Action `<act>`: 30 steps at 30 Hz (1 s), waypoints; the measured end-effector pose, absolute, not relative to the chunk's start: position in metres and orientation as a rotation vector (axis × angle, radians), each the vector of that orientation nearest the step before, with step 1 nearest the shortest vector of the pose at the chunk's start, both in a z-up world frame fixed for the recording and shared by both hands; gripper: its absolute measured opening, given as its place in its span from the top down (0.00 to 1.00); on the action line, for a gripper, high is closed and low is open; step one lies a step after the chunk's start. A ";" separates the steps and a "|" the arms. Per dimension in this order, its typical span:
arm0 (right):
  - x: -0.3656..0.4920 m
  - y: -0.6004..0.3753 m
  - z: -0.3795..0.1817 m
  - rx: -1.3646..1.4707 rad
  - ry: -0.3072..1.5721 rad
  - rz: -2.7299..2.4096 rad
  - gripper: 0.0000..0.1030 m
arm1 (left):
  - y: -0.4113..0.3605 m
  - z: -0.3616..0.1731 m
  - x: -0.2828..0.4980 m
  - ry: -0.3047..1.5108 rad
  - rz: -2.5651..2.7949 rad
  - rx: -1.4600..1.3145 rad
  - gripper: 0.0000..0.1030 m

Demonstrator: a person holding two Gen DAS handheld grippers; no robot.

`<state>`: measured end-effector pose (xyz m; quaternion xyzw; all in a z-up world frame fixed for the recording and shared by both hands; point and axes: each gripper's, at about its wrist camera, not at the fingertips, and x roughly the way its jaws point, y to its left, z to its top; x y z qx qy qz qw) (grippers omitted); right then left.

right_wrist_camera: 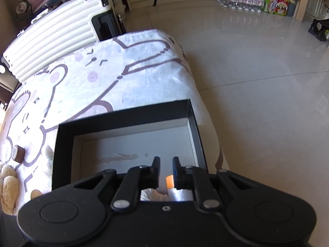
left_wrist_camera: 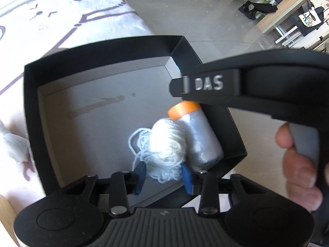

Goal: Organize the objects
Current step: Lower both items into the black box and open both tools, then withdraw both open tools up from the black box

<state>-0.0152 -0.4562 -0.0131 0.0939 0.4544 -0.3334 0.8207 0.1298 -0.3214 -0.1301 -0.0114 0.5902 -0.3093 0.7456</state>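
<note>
Here, left gripper (left_wrist_camera: 163, 174) fingers clamped on white yarn ball (left_wrist_camera: 167, 146), right gripper (right_wrist_camera: 166, 171) fingers together, empty.

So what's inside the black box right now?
Inside the black box: a white yarn ball between the left gripper fingers, touching a silver roll with an orange end. The near corner is hidden by the gripper.

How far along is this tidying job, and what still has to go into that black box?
Done: the silver roll with an orange end lies inside the black box. In hand: the white yarn ball sits in the box between the left gripper's blue pads. The right gripper holds nothing. Left: a brown tape roll and a plush toy remain on the cloth outside.
</note>
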 end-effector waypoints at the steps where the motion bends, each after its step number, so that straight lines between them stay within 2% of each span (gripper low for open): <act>1: -0.016 -0.455 -0.011 0.196 0.964 -0.709 0.88 | -0.321 -0.128 0.129 1.289 -0.670 -0.026 0.58; 8: -0.030 -0.444 0.006 0.176 0.937 -0.716 0.87 | -0.312 -0.109 0.120 1.233 -0.638 -0.013 0.53; 12: -0.039 -0.437 0.014 0.167 0.922 -0.720 0.83 | -0.304 -0.093 0.108 1.193 -0.602 0.005 0.53; 30: -0.081 -0.390 0.050 0.099 0.859 -0.710 0.82 | -0.260 -0.037 0.081 1.067 -0.491 -0.012 0.53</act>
